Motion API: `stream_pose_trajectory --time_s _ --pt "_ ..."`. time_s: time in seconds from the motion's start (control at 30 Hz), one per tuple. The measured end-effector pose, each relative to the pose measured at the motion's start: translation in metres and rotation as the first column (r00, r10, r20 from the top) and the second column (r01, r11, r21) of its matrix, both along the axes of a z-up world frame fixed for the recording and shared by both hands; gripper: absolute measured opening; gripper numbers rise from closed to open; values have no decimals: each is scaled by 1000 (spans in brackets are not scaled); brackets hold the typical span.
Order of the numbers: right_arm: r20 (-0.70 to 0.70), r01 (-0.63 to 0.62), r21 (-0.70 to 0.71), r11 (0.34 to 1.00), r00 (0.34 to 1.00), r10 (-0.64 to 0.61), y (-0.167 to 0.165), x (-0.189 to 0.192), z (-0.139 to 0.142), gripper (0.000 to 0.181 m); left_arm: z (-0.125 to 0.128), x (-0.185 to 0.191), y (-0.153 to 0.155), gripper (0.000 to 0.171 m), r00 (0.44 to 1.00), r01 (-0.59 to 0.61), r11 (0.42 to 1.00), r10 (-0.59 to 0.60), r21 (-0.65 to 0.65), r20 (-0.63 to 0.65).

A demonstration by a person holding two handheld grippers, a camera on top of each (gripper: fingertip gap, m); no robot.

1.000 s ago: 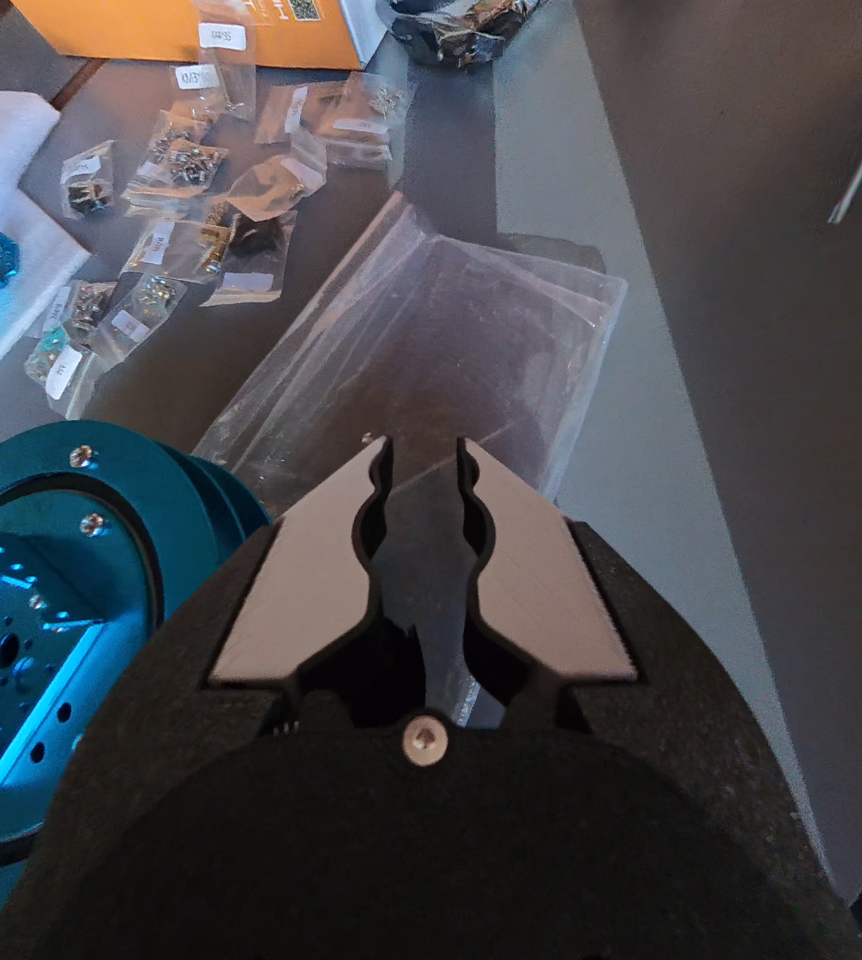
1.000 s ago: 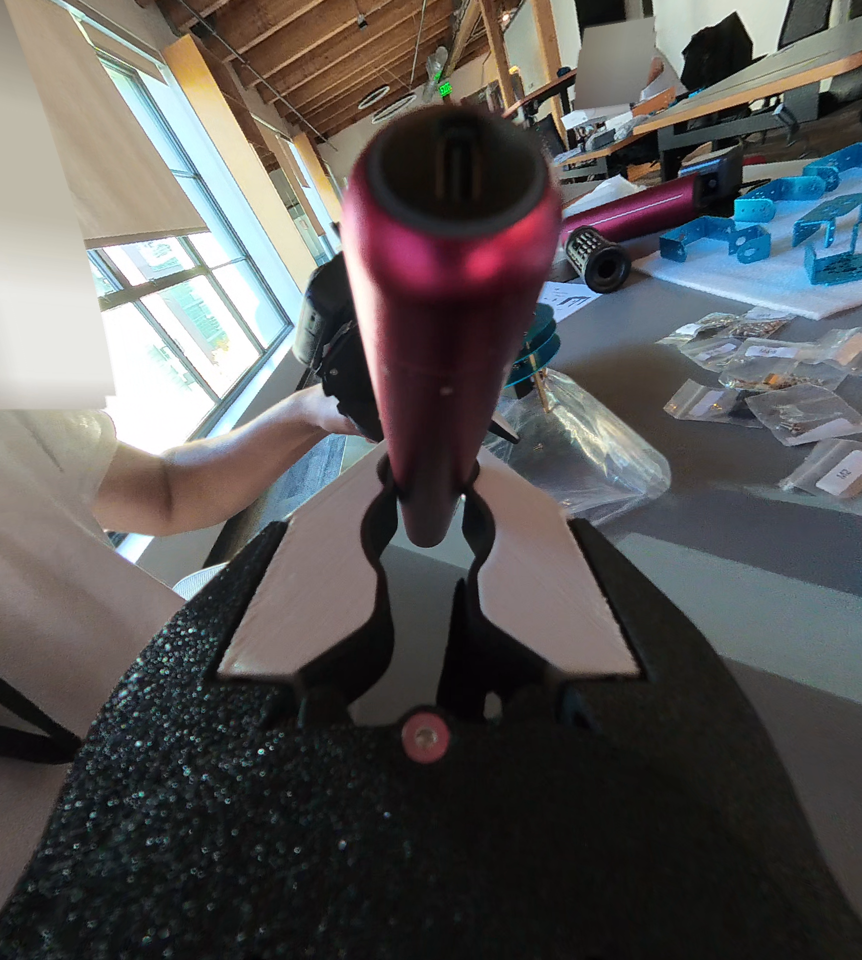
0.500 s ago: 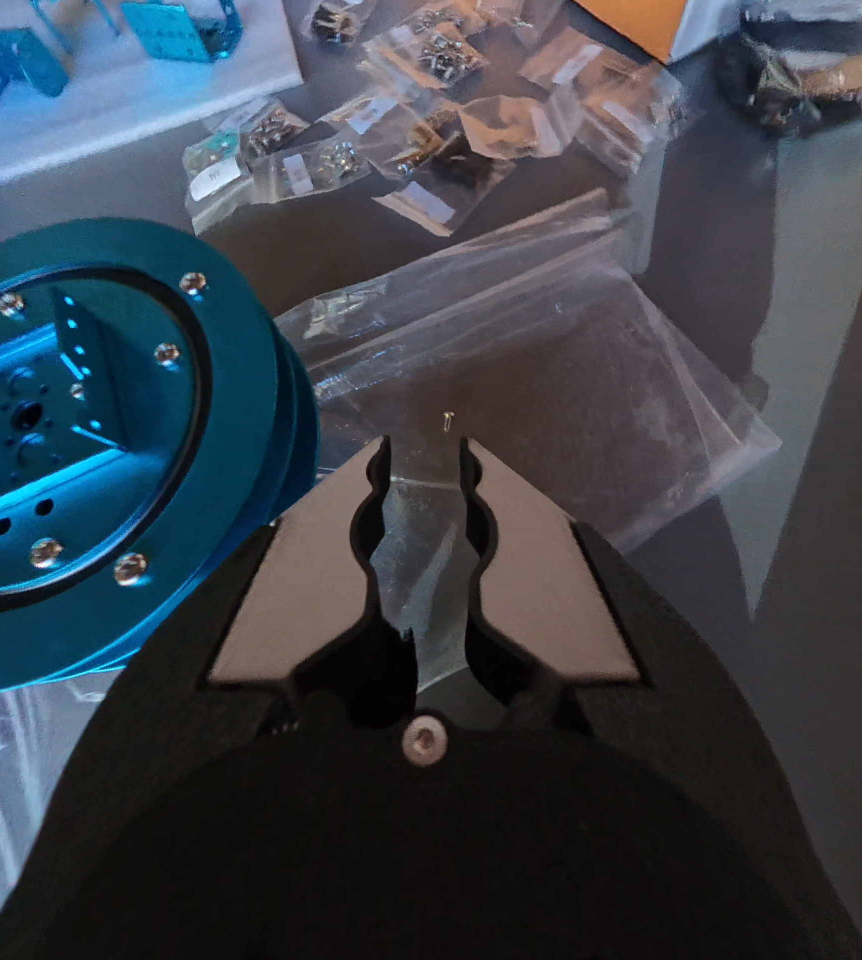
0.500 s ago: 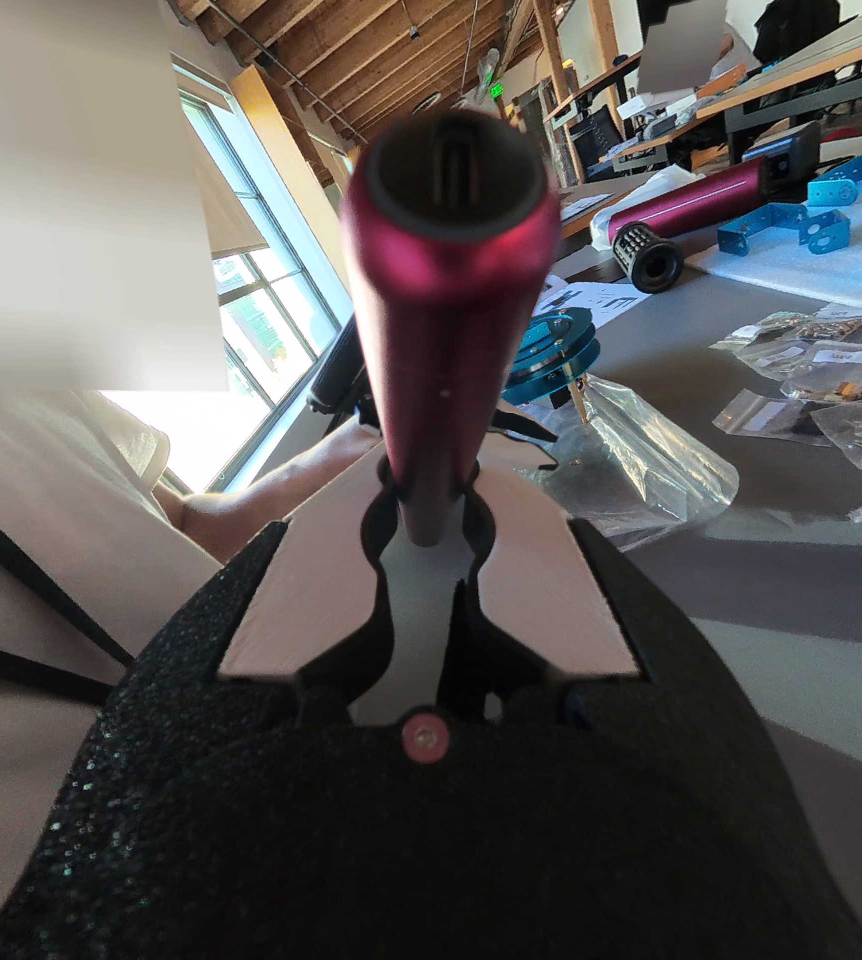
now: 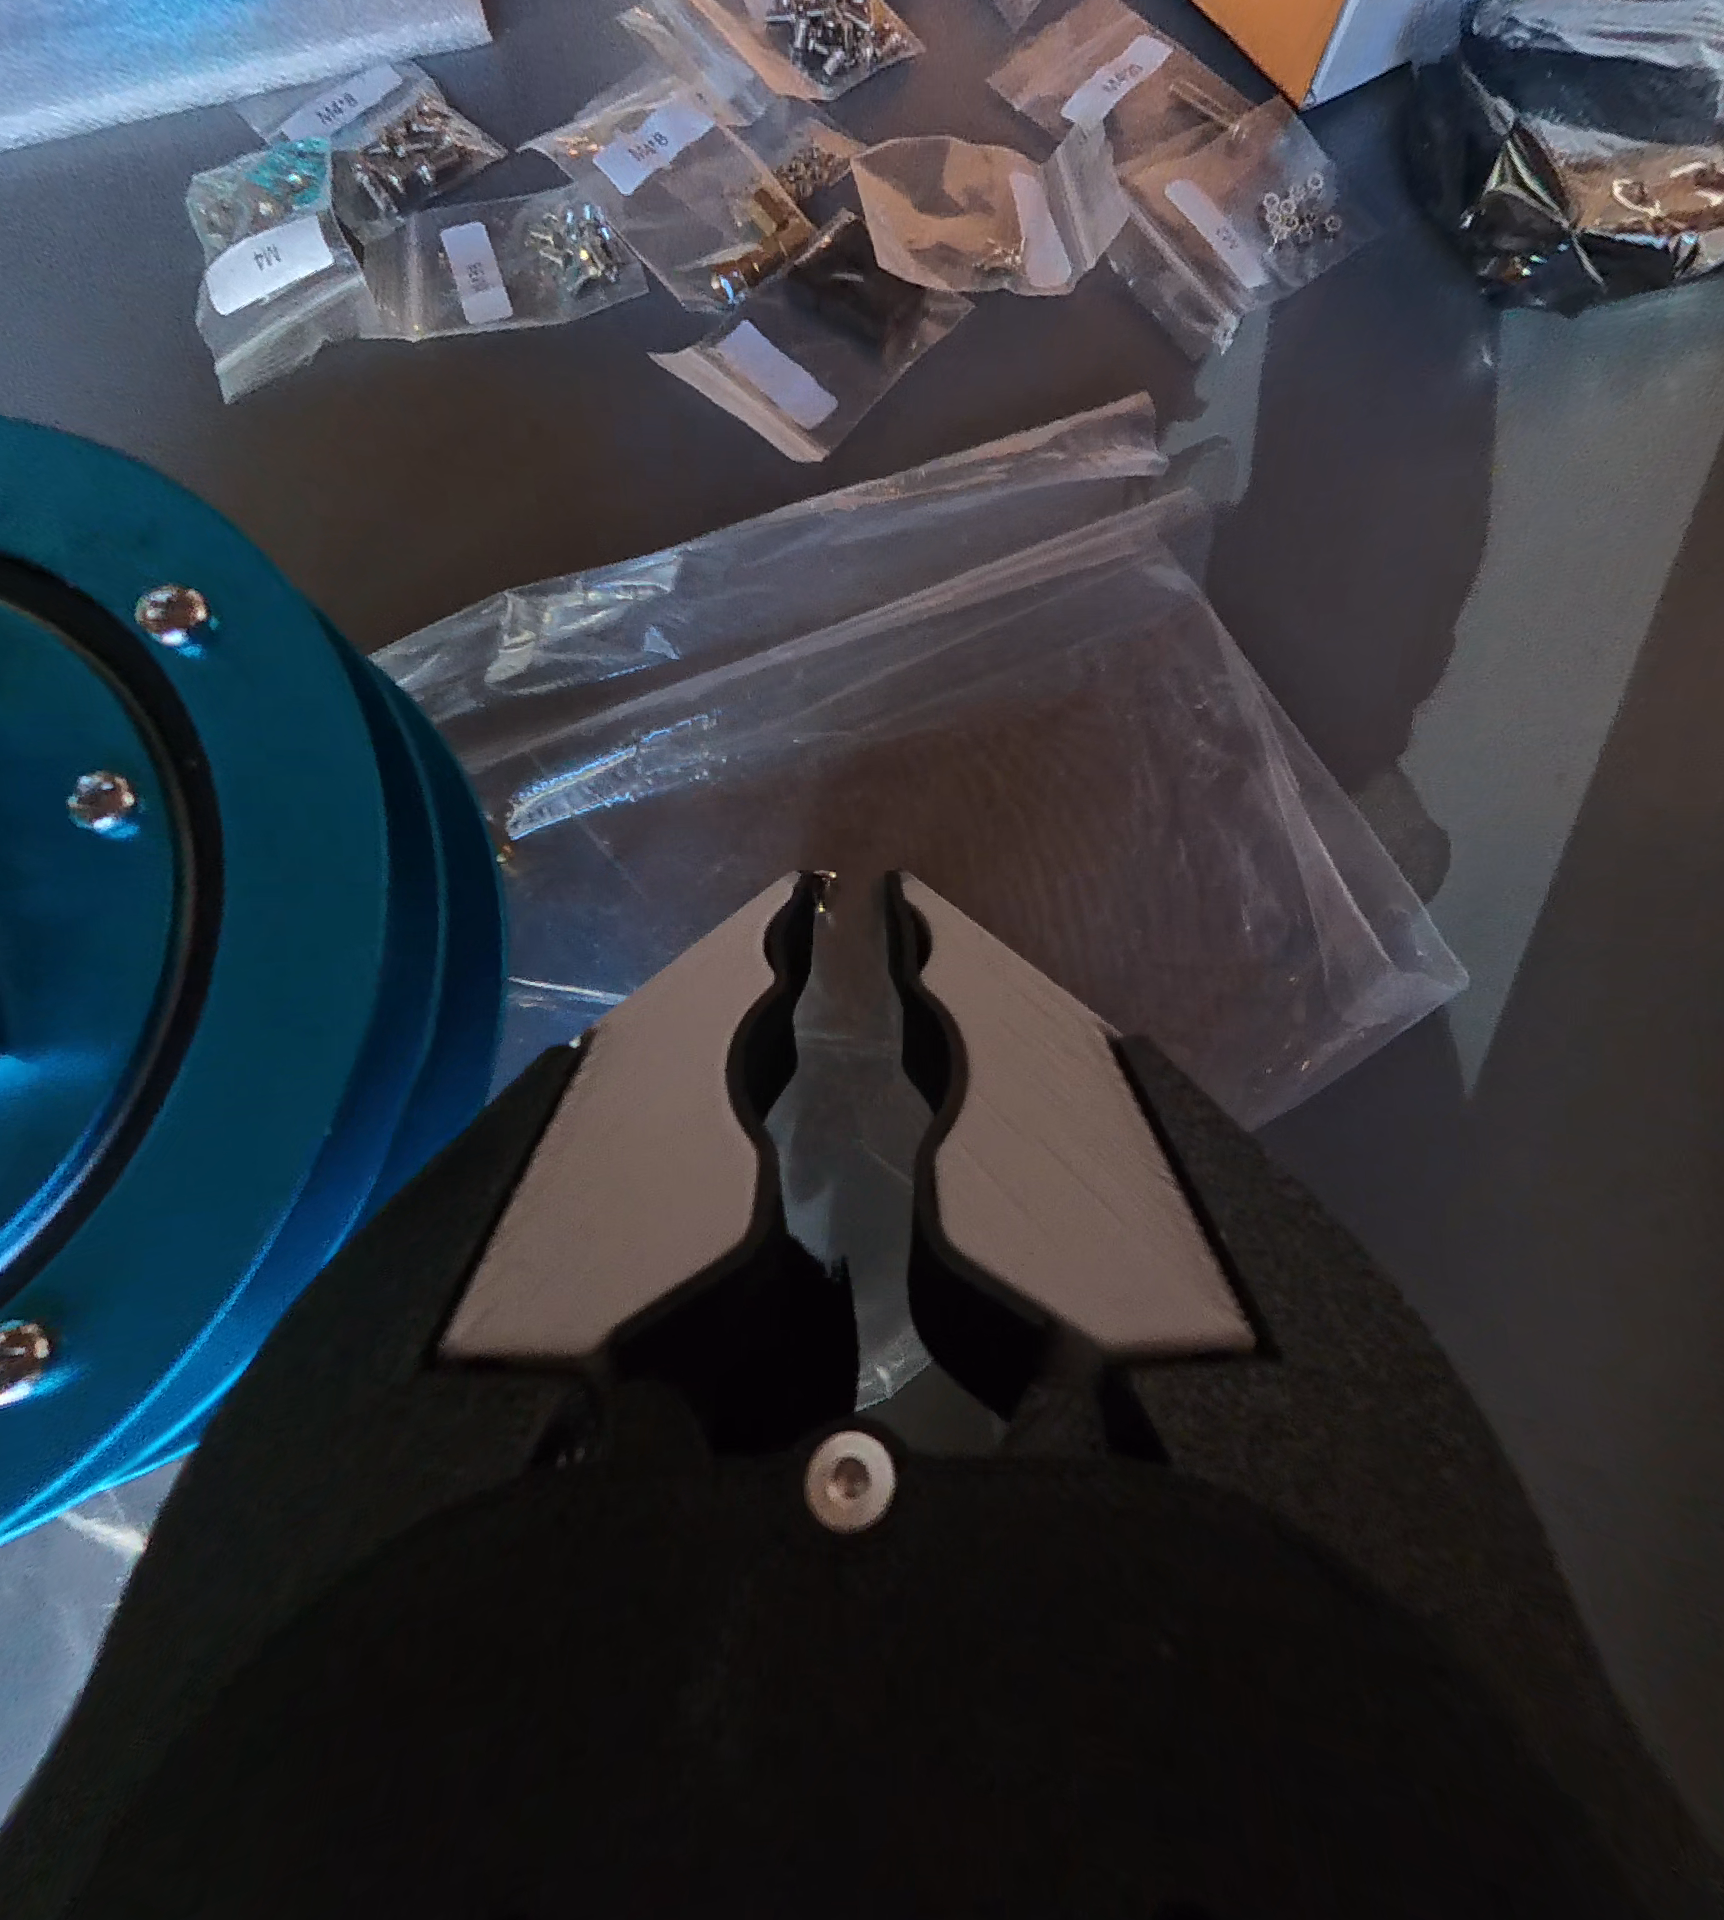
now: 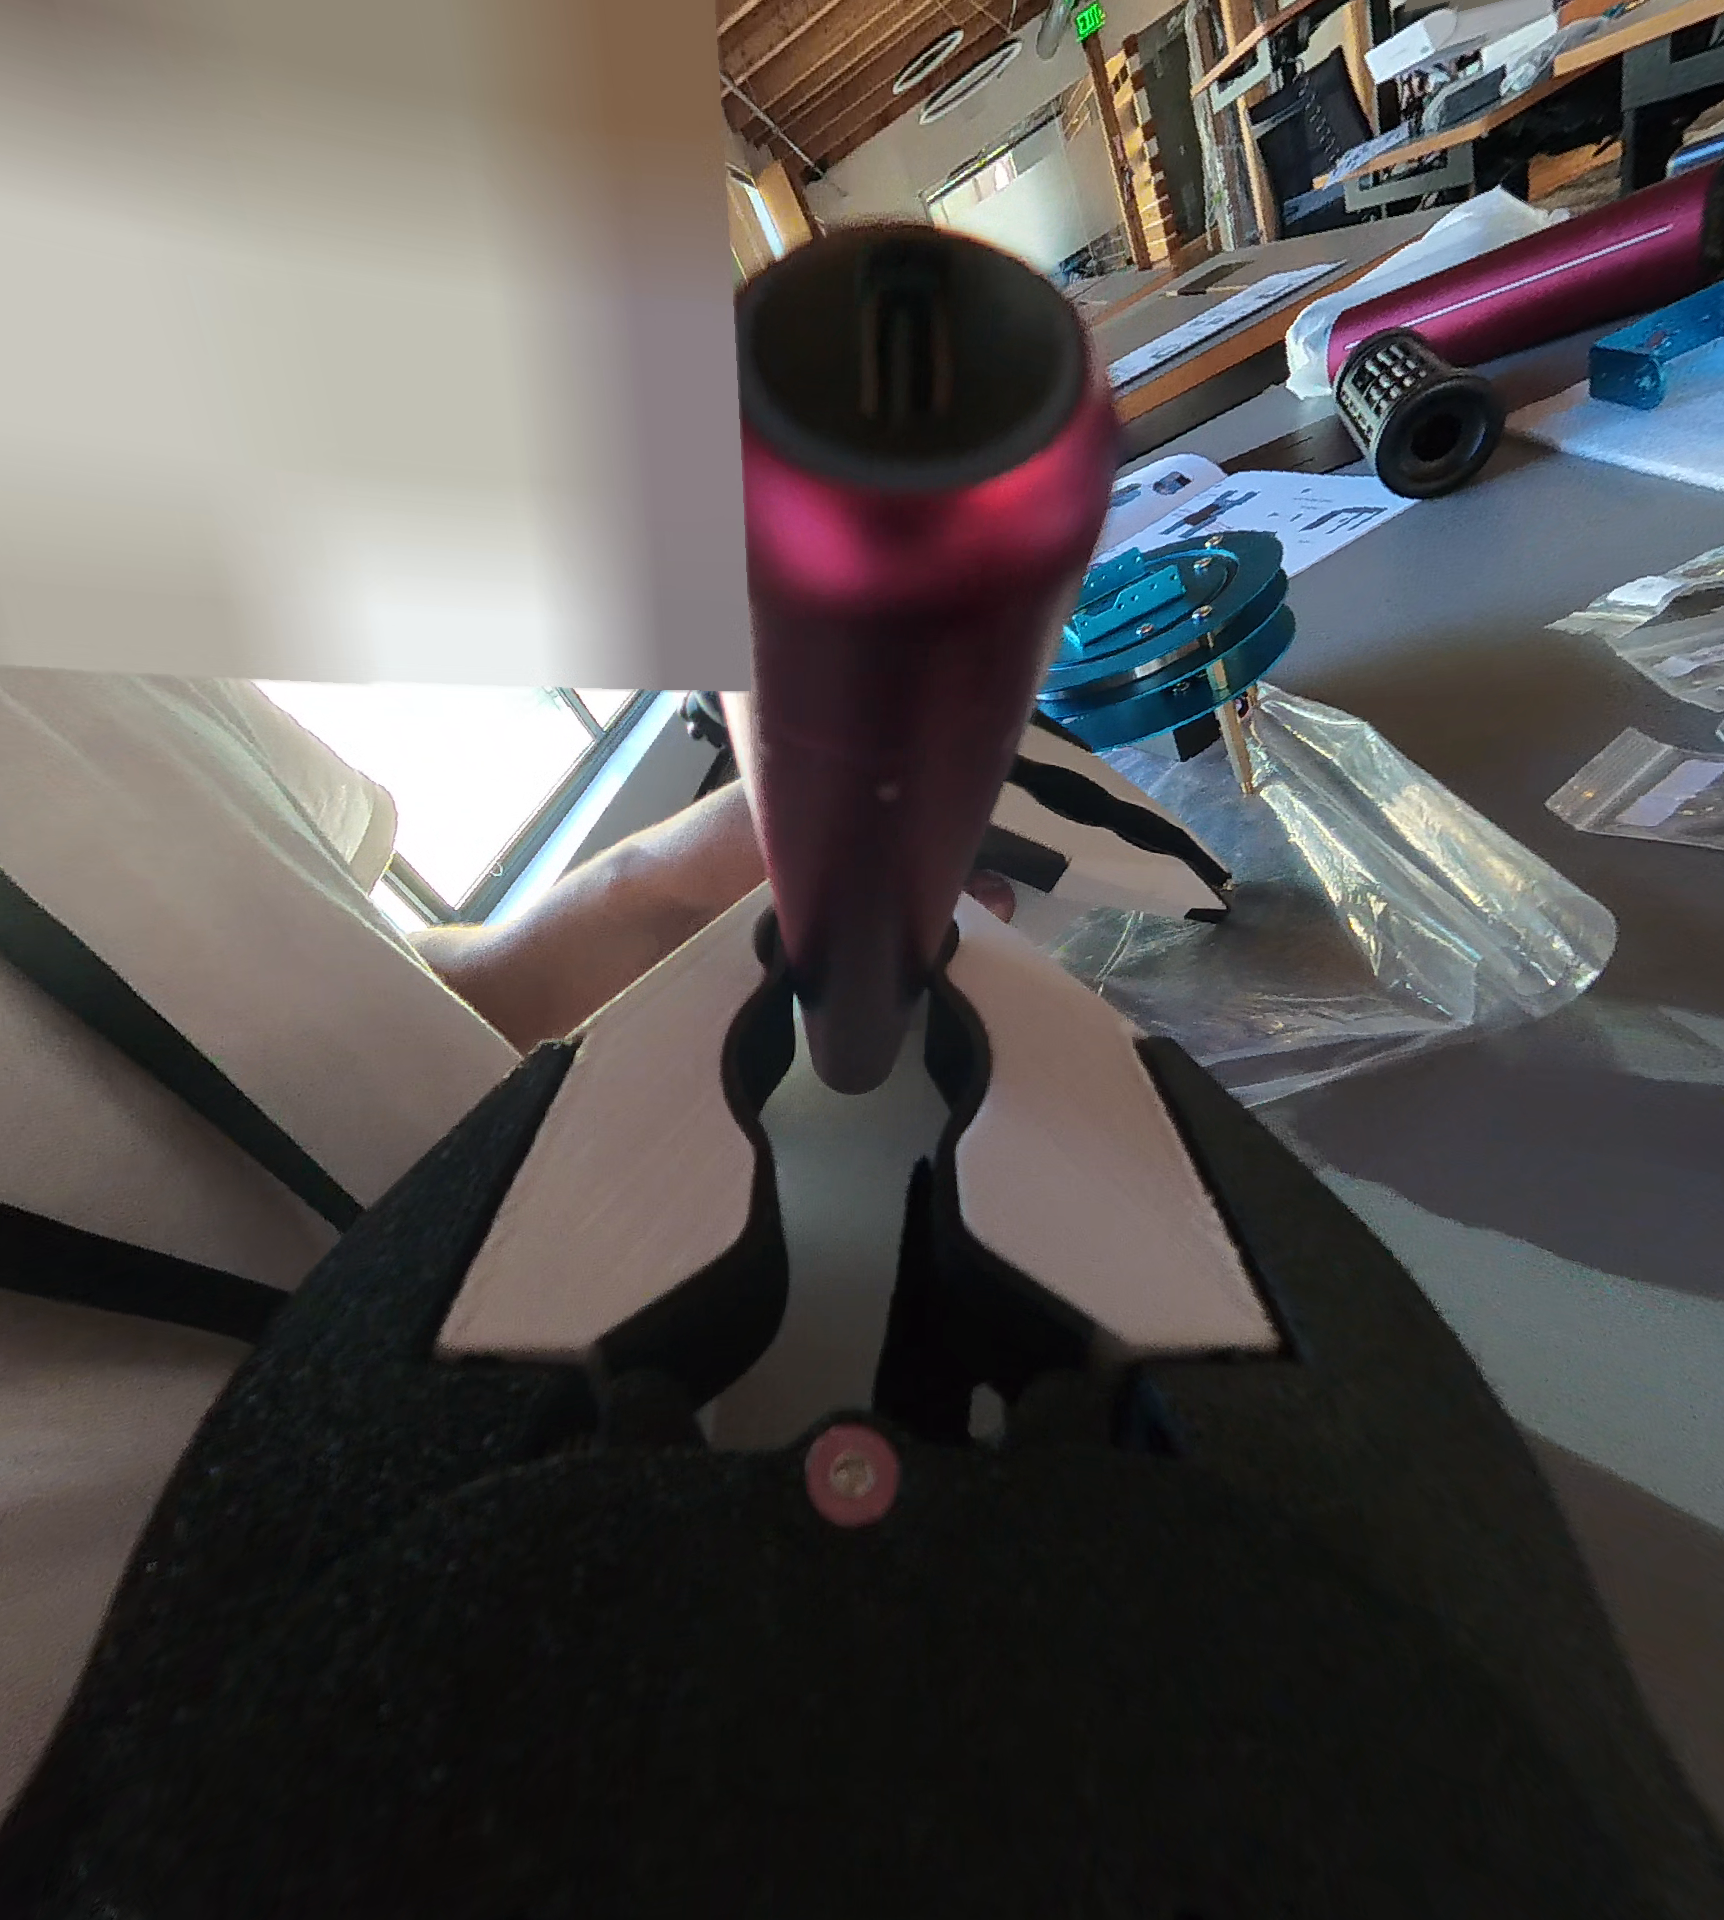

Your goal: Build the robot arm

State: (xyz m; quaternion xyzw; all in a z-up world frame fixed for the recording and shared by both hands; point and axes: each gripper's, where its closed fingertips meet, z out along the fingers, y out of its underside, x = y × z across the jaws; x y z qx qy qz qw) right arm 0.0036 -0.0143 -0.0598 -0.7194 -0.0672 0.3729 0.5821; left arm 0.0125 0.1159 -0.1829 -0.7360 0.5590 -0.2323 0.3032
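Note:
My left gripper (image 5: 844, 883) is open with a narrow gap. It hovers low over a large clear plastic bag (image 5: 1045, 748) on the grey table. A tiny screw (image 5: 824, 891) sits at its left fingertip; I cannot tell whether they touch. A blue round metal assembly (image 5: 214, 935) stands close on its left. My right gripper (image 6: 858, 945) is shut on a magenta metal tube (image 6: 889, 675), which points up and away with its open end toward the camera. The right wrist view also shows the left gripper (image 6: 1206, 899) over the bag (image 6: 1409, 894), beside the blue assembly (image 6: 1180, 644).
Several small labelled bags of screws (image 5: 629, 208) lie beyond the big bag, with a black foil-wrapped bundle (image 5: 1616, 187) and an orange box (image 5: 1273, 42). Farther off are a second magenta tube (image 6: 1523, 281), blue brackets (image 6: 1668, 353) and a paper sheet (image 6: 1253, 509). A person's arm (image 6: 609, 914) is near. Some 20 cm of space lies between my two pairs of fingers.
My left gripper has swung left and down toward the bag, and the tiny screw now sits at its fingertips. The right gripper has turned with the magenta tube still in it.

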Motion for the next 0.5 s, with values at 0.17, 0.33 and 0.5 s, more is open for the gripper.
stream_pose_trajectory --time_s 0.17,0.33,0.5 --pt "-6 1 -7 1000 1000 -1 0 1 -2 18 0 -5 -3 4 998 62 998 -62 -10 -9" --pt "-11 14 -7 1000 1000 -14 5 4 -1 18 6 -17 -12 3 978 203 976 -205 79 23" --pt "-20 6 2 1000 1000 -6 29 7 16 18 57 -30 -33 3 874 333 930 -366 155 319"
